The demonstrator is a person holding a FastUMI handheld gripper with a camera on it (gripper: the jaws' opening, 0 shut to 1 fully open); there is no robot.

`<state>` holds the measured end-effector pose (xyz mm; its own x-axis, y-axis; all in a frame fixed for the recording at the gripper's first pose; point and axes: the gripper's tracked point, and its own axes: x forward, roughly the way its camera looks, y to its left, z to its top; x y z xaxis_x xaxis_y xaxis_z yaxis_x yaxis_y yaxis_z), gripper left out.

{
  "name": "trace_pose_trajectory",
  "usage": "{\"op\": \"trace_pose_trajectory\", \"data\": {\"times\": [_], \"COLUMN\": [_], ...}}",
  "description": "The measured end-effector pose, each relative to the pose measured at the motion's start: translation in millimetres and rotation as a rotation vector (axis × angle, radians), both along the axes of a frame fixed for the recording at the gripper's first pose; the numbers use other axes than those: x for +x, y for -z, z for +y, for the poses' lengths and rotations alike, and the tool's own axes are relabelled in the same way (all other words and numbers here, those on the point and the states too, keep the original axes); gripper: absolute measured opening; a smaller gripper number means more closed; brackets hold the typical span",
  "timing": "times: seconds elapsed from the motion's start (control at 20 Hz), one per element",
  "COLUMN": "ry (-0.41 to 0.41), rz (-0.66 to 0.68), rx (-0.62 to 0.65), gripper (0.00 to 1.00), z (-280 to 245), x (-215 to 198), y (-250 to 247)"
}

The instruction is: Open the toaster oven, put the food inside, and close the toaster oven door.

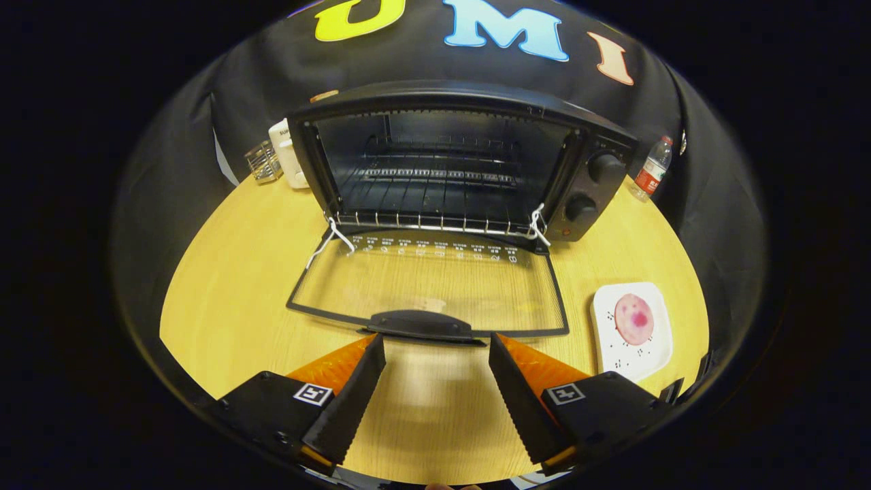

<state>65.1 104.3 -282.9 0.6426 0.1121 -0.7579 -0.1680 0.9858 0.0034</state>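
Observation:
A black toaster oven (469,160) stands at the back of the round wooden table (224,286). Its glass door (432,289) hangs fully open and lies flat toward me, with the dark handle (422,324) just ahead of my fingertips. A wire rack (435,180) sits inside the empty cavity. The food, a pink round slice (634,318), rests on a white square plate (629,354) to the right of the door, beyond my right finger. My gripper (437,344) is open with nothing between its fingers.
Two knobs (593,185) are on the oven's right panel. A white appliance (289,153) and a small wire basket (263,162) stand behind the oven on the left. A water bottle (652,170) stands at the table's far right edge.

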Motion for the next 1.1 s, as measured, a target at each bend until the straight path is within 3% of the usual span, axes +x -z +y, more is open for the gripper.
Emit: {"op": "trace_pose_trajectory", "data": {"times": [0.4, 0.9, 1.1], "ry": [-0.039, 0.114, 0.130], "rz": [0.004, -0.015, -0.022], "rx": [-0.017, -0.034, -0.060], "gripper": [0.98, 0.97, 0.97], "z": [-29, -140, -181], "x": [-27, -64, -63], "y": [-11, -51, -64]}}
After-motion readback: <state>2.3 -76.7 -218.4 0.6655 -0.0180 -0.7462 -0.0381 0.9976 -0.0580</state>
